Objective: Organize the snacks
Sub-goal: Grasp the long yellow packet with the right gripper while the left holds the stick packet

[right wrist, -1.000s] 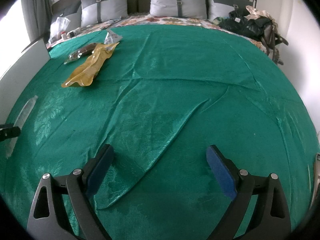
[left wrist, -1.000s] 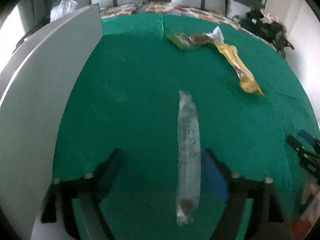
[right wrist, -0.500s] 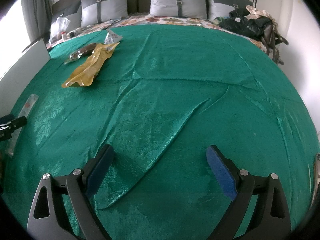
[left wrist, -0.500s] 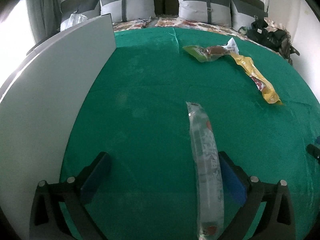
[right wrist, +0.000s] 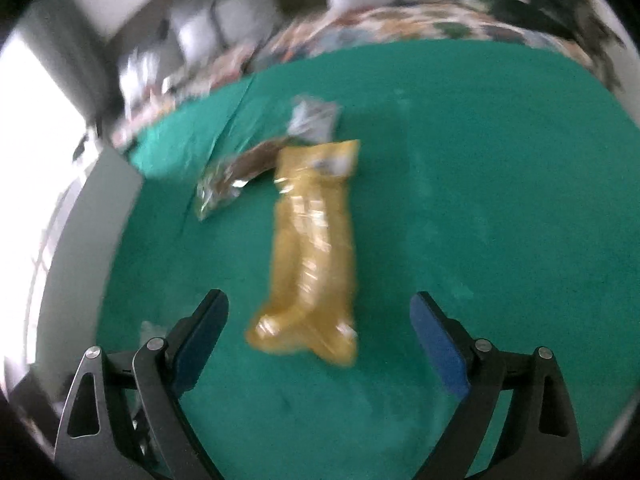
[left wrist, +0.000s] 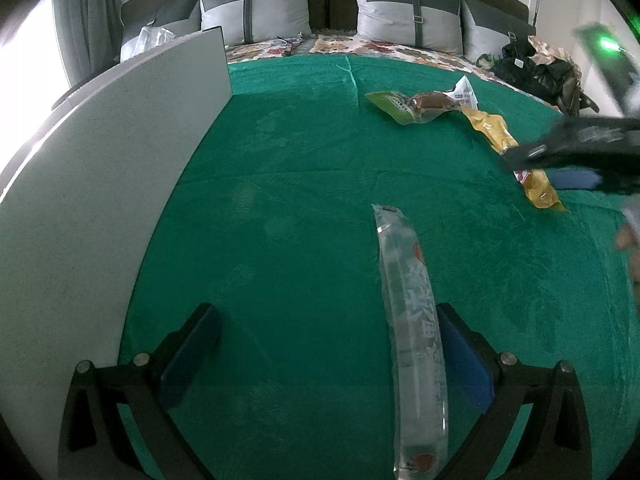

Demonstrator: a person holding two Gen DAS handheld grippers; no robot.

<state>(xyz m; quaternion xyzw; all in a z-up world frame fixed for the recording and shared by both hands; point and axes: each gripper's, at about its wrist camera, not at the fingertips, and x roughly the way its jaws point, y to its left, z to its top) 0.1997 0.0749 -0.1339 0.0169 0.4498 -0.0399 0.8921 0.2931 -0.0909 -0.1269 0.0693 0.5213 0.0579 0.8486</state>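
A long clear snack packet [left wrist: 414, 332] lies on the green cloth [left wrist: 304, 184], just inside the right finger of my open, empty left gripper [left wrist: 326, 350]. A yellow packet [right wrist: 316, 248] lies lengthwise ahead of my open, empty right gripper [right wrist: 320, 336]; it also shows in the left wrist view [left wrist: 504, 140]. Beyond it lie a brown-and-green packet [left wrist: 408, 106] and a small white packet [left wrist: 464, 90]. My right gripper [left wrist: 568, 160] shows at the right of the left wrist view, over the yellow packet.
A tall grey panel [left wrist: 120, 168] stands along the left edge of the cloth. Grey pillows [left wrist: 256, 12] line the headboard. Dark clothes [left wrist: 536, 68] are piled at the far right corner. The right wrist view is motion-blurred.
My right gripper has swung left across the bed and now points at the yellow packet. My left gripper has shifted only slightly over the clear packet.
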